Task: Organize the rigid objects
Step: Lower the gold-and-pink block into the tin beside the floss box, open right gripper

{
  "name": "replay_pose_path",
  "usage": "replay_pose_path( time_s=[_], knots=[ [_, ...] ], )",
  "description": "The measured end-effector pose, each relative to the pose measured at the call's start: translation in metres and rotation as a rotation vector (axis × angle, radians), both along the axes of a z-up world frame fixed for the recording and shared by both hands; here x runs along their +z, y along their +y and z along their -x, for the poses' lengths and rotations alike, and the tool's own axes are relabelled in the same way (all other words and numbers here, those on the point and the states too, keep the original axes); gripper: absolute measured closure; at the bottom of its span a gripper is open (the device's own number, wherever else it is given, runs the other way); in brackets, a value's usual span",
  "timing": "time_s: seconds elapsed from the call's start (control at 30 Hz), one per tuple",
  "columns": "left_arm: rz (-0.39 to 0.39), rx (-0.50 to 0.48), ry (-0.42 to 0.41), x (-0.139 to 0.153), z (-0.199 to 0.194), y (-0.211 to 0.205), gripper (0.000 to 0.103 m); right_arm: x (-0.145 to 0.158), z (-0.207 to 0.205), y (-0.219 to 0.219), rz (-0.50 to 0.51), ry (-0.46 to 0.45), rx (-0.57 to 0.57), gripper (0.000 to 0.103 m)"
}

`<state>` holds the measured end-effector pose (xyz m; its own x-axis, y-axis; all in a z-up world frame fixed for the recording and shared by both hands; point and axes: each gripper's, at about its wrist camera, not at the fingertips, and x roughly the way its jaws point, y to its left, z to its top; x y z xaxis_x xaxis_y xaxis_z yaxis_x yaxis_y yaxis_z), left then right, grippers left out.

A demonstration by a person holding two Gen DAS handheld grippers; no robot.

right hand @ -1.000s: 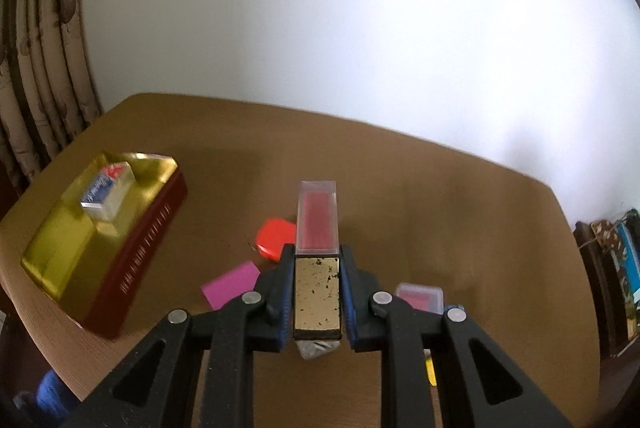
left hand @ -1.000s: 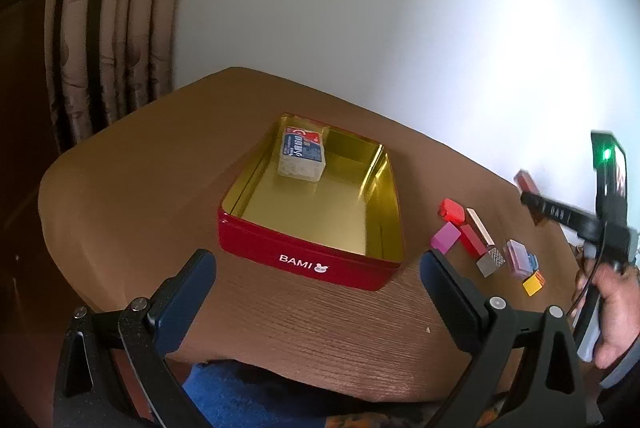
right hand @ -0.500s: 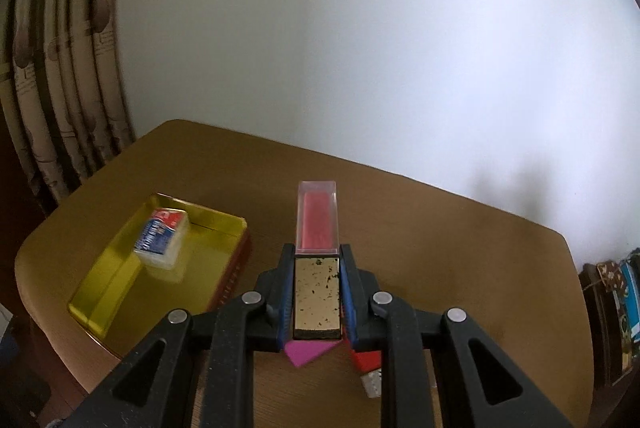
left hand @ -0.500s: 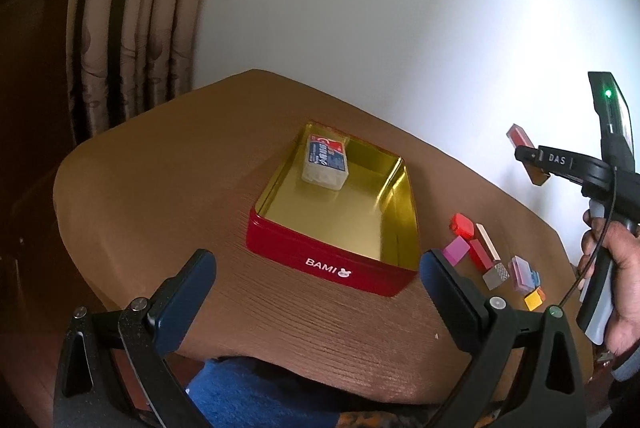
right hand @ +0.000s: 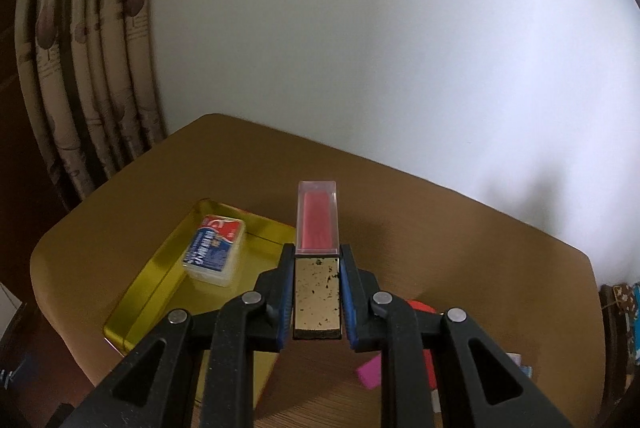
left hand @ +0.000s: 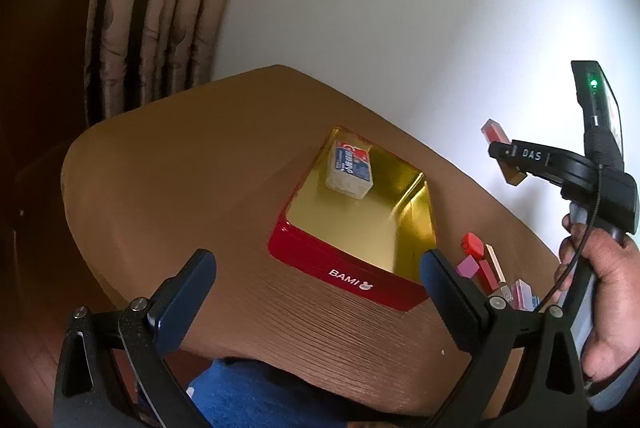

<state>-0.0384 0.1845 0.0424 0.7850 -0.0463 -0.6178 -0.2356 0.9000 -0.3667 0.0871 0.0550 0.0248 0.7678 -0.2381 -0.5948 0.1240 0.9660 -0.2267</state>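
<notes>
Setting: we see a brown tabletop before a white wall, curtains to the left.
Held piece: our right gripper has its fingers clenched on a gold block with a red clear-cased top, up in the air above the tabletop.
Tin: a red tin, gold inside, holds a white box.
Loose pieces: small coloured blocks lie just right of the tin.
Left gripper: fingers spread wide, grasping nothing.

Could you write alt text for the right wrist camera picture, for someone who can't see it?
The right gripper clamps a gold-based case with a clear red-filled top, above a brown table. To its left, an open gold-lined tin holds a blue-and-red packet.
</notes>
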Motion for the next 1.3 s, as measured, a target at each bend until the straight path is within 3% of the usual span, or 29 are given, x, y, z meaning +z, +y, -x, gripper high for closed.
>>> replay_pose_path(
  time_s=[0.47, 0.73, 1.1, 1.3],
  knots=[
    [0.067, 0.065, 0.043, -0.012, -0.004, 0.022, 0.002, -0.060, -0.049, 0.034, -0.051, 0.120, 0.042, 0.083],
    [0.084, 0.087, 0.077, -0.017, -0.011, 0.033, 0.002, -0.099, -0.075, 0.028, -0.103, 0.214, 0.004, 0.083],
    [0.122, 0.103, 0.094, -0.019, -0.015, 0.043, 0.002, -0.123, -0.103, 0.037, -0.088, 0.294, -0.021, 0.083],
    [0.129, 0.103, 0.097, -0.018, -0.017, 0.043, 0.002, -0.139, -0.110, 0.027, -0.103, 0.337, -0.091, 0.083]
  ],
)
